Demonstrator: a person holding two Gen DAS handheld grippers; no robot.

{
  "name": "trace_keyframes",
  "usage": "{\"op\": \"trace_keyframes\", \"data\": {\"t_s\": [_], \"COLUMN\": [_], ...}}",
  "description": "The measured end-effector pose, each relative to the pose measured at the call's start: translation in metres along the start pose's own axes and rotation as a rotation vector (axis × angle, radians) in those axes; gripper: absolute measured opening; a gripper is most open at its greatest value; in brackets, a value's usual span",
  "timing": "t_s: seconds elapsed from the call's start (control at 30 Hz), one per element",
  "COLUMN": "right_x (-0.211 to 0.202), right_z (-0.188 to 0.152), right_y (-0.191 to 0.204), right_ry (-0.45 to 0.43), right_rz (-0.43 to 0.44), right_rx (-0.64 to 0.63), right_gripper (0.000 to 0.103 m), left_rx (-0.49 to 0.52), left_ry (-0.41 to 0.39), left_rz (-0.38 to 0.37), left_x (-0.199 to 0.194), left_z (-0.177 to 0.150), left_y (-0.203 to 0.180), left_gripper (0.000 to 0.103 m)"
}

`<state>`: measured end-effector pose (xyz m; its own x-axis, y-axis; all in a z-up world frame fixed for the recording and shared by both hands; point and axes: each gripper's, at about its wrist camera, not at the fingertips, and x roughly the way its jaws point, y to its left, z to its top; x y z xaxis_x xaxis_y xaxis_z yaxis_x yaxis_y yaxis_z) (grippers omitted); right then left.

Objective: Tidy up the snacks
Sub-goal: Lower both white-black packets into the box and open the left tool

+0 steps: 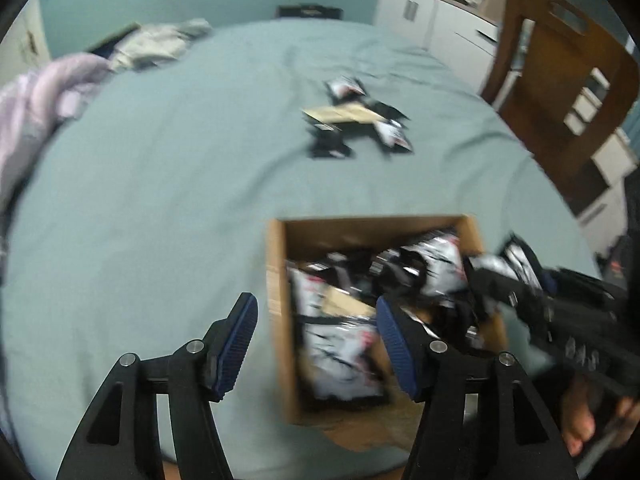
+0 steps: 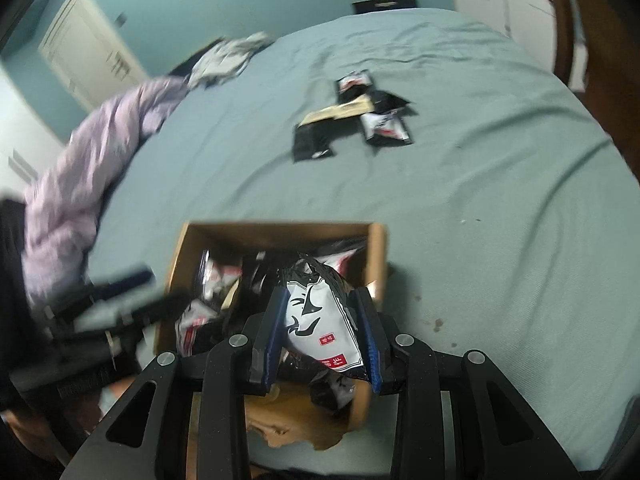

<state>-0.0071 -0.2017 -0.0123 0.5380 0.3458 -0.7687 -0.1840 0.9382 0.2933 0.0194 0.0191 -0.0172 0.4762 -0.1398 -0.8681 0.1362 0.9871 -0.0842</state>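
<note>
An open cardboard box (image 1: 277, 280) sits on the grey-green bed sheet and holds several black-and-white snack packets (image 1: 340, 352). My left gripper (image 1: 316, 338) hovers over the box's left side, open, with nothing pinched between its blue pads. My right gripper (image 2: 321, 340) is shut on a white-and-black snack packet (image 2: 320, 316), held over the box (image 2: 280, 230) near its right side. In the left wrist view the right gripper (image 1: 560, 312) shows blurred at the right with its packet (image 1: 502, 266). A small pile of loose snack packets (image 1: 356, 120) (image 2: 352, 118) lies farther up the bed.
A lilac blanket (image 2: 80, 184) is bunched at the bed's left edge, with grey clothes (image 2: 228, 56) behind it. A brown wooden chair (image 1: 560, 92) and white cabinets (image 1: 416, 16) stand beyond the right side. A white door (image 2: 88, 48) is at the far left.
</note>
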Motion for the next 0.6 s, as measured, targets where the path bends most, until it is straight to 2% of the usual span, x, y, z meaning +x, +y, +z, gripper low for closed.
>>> {"op": "trace_keyframes", "data": {"t_s": [0.13,0.27,0.53,0.6], "right_x": [0.007,0.027,0.077,0.074], "right_z": [-0.005,-0.005,0.004,0.009], "right_y": [0.025,0.041,0.041,0.037], "right_ry": [0.032,0.091,0.244,0.226], "right_rz": [0.014,0.015,0.025,0.034], "right_rx": [-0.101,-0.156,-0.104,-0.071], "right_gripper": [0.032,0.032,0.034,0.037], "left_rx": [0.012,-0.008,-0.051,-0.058], "left_ry": [-0.026,-0.028,-0.010,-0.013], "left_rz": [0.064,0.080,0.126,0.129], "left_x": [-0.003,-0.002,0.004,0.003], "left_z": [0.003,0.005,0.004,0.004], "left_y": [0.006,0.012,0.025,0.026], "left_gripper": [0.062,0.062,0.062,0.062]}}
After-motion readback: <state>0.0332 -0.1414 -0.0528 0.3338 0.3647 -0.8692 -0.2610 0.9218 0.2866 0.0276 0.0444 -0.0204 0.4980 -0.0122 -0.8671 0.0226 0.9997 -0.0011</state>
